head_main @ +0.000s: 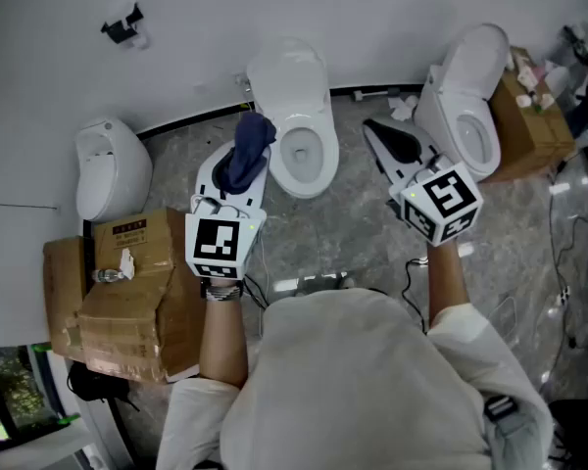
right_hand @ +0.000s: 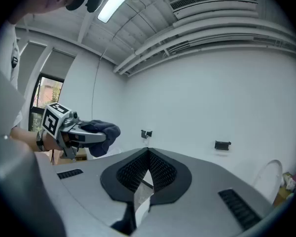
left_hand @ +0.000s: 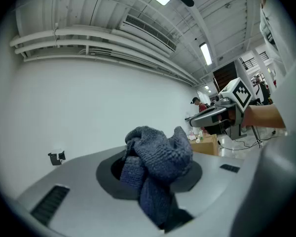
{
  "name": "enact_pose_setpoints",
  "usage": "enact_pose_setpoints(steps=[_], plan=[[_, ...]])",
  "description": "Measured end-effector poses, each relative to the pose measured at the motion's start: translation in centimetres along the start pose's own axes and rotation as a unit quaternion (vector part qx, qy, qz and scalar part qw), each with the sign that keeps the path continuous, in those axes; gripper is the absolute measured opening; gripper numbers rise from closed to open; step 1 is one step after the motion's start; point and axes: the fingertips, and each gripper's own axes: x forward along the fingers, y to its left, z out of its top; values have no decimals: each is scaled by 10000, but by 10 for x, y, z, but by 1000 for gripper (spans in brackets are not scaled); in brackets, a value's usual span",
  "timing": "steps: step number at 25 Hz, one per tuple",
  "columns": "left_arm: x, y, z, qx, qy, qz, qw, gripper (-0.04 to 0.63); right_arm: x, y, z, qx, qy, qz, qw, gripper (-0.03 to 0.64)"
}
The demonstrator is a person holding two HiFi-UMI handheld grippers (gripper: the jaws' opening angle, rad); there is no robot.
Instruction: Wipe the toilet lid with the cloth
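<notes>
The person's white-shirted shoulders (head_main: 372,380) are filling the bottom of the head view, and both forearms are reaching out over the grey stone floor (head_main: 348,228). The left hand-held gripper (head_main: 241,164) is clenching a bunched dark blue cloth (head_main: 247,145). The cloth is bulging over the jaws and drooping in front of them. It is hanging by the left rim of the middle toilet (head_main: 304,150); how high above the rim is not clear from overhead. The right hand-held gripper (head_main: 377,130) is clenched on nothing, its black pads pressing together. It is pointing into the open strip of floor between the middle toilet and a second toilet (head_main: 465,96) to the right.

Cardboard boxes (head_main: 127,282) are crowding the left forearm, with a wall urinal (head_main: 113,169) beyond them. Cables (head_main: 568,262) are trailing along the floor on the right.

The cloth is covering the left jaw tips. The rounded white part (head_main: 289,67) behind the middle bowl could be a raised lid or a tank; I cannot tell which. The clutter at the far right is running off the edge.
</notes>
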Motion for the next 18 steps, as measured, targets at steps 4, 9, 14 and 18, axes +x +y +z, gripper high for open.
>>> enact_pose_setpoints(steps=[4, 9, 14, 18], plan=[[2, 1, -3, -9, 20, 20, 10000, 109, 1, -1, -2, 59, -4, 32, 10000, 26], [2, 4, -6, -41, 55, 0, 10000, 109, 0, -4, 2, 277, -184, -17, 9994, 28], [-4, 14, -12, -68, 78, -22, 9999, 109, 4, 2, 5, 340, -243, 11, 9991, 26], [-12, 21, -18, -87, 91, -96, 9999, 109, 9, 16, 3, 319, -181, 50, 9993, 26]])
